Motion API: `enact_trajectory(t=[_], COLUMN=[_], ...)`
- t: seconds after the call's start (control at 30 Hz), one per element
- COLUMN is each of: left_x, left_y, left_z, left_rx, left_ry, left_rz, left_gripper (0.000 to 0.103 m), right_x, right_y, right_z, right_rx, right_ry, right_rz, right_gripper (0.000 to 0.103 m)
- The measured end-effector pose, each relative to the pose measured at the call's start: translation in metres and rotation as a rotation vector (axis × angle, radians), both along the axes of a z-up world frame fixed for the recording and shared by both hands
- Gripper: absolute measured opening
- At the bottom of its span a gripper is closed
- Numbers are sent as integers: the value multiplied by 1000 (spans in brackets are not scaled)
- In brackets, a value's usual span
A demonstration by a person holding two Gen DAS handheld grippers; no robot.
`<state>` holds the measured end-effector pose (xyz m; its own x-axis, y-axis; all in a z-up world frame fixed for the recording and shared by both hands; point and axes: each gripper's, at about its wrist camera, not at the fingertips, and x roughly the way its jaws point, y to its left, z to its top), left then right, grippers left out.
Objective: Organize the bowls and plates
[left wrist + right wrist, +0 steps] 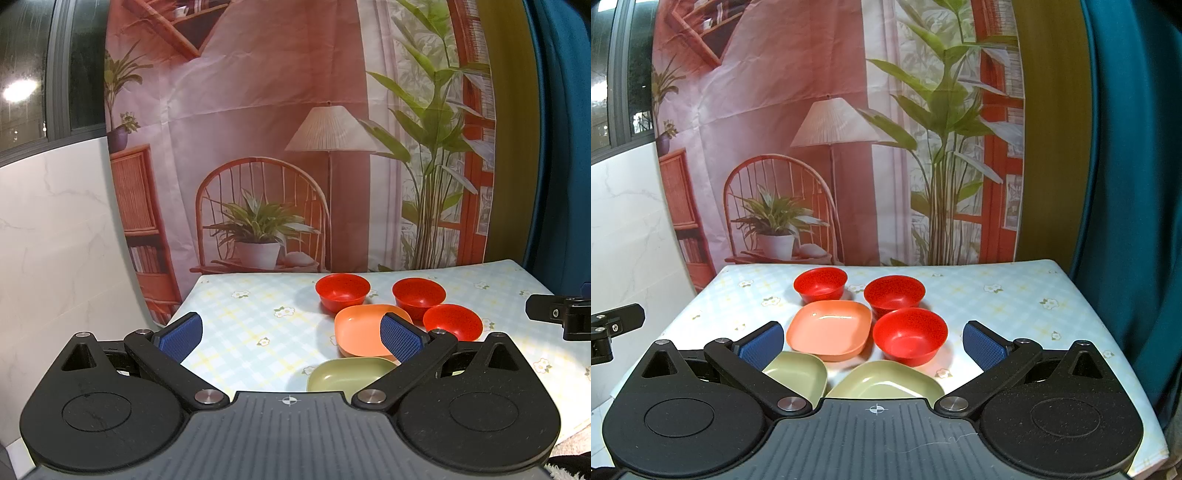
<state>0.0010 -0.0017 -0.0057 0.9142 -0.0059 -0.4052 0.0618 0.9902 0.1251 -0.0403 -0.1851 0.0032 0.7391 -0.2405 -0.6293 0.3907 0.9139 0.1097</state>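
Observation:
Three red bowls stand on the table: a far left one (820, 283), a far right one (894, 291) and a near one (909, 336). An orange square plate (829, 328) lies between them. Two green square plates lie nearest me, one on the left (799, 373) and one on the right (886, 380). My right gripper (873, 345) is open and empty above the green plates. My left gripper (291, 336) is open and empty, left of the dishes; its view shows the orange plate (360, 328) and a green plate (347, 374).
The table (997, 295) has a pale checked flower cloth. A printed backdrop (831, 129) hangs behind it. A teal curtain (1137, 184) hangs at the right. A white marble wall (55, 240) is at the left. The other gripper's tip shows at the view edge (554, 314).

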Motion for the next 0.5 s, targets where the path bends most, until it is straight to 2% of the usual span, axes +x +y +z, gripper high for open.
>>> enact_trajectory(t=[0.5], left_x=[1], left_y=[1], left_z=[1], left_rx=[-2], left_ry=[3], left_rz=[0], left_gripper=[103], right_x=[1], right_y=[0], right_z=[0], right_rx=[0], right_ry=[0], right_rz=[0], right_gripper=[103])
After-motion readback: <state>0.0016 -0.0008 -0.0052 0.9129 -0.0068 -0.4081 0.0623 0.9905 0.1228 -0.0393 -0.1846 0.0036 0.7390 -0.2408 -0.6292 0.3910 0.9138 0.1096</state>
